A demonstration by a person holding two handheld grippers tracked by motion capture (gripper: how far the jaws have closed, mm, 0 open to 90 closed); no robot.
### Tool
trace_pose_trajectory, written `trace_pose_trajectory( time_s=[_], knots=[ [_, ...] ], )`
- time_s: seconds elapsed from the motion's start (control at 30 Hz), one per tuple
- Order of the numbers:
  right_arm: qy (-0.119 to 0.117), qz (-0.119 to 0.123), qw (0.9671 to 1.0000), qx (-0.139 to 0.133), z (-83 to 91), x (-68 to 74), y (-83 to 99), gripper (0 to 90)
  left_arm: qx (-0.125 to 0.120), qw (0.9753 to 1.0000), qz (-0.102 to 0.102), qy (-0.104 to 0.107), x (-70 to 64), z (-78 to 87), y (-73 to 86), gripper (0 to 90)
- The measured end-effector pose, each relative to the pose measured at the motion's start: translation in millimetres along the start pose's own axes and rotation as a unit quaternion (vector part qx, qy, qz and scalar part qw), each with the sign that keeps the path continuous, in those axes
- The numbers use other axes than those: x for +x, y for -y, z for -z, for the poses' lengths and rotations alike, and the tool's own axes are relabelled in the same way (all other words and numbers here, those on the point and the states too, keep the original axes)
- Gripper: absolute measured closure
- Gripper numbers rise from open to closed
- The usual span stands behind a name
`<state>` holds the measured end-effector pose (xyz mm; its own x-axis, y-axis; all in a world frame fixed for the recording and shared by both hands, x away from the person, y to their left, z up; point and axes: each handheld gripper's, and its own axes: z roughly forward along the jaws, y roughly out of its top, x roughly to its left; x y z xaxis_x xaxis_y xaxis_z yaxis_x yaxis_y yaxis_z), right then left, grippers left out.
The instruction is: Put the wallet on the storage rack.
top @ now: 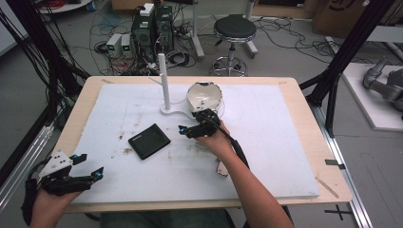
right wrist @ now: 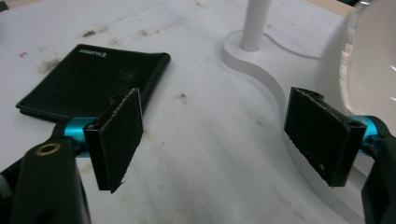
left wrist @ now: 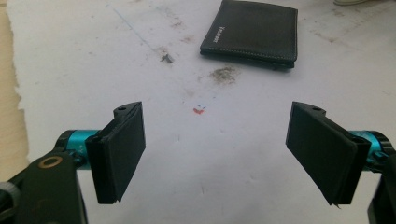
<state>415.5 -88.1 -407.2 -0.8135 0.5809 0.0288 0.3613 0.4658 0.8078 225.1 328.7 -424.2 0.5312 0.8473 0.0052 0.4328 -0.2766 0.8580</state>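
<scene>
I see the black wallet (top: 149, 141) lying flat and closed on the white sheet of the worktop (top: 266, 156), turned at an angle to its edges. It is a folded leather piece with pale stitching along its border and small lettering near one corner. From my left tool view the wallet (left wrist: 252, 32) lies ahead, with grey smudges beside it.

On the bench (top: 304, 142), near the middle of the frame, lies one flat black leather wallet (top: 148, 140). Above it, at upper centre, stands one white stand with an upright post (top: 164, 85), and beside that one round white bowl-shaped shell (top: 204, 97). Two claws are present: one left claw (top: 88, 165) at lower left, one right claw (top: 189, 130) at centre. One black round stool (top: 234, 29) stands on the floor at the top.
</scene>
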Motion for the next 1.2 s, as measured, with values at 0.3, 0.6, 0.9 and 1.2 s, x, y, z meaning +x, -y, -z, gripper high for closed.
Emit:
trace_pose_trajectory(
  time_s=[0.3,0.6,0.9,1.2],
  knots=[
    [-0.032,0.003,0.9993,0.019,-31.4,15.6,-10.6,19.9,0.001,1.0,0.003,-0.009,-1.0,11.3,6.6,19.9],
    [-0.05,0.016,0.9971,0.055,-67.0,32.7,-20.8,20.0,0.002,0.9999,0.003,-0.015,-2.2,18.5,10.3,19.9],
    [-0.067,0.018,0.9933,0.092,-86.1,40.7,-19.9,20.0,0.006,0.9999,0.001,-0.014,-3.0,19.2,11.4,19.9],
    [-0.113,-0.01,0.9873,0.111,-90.7,40.2,-18.6,38.7,0.008,0.9999,0.002,-0.015,-2.3,19.7,12.7,19.9]
  ],
)
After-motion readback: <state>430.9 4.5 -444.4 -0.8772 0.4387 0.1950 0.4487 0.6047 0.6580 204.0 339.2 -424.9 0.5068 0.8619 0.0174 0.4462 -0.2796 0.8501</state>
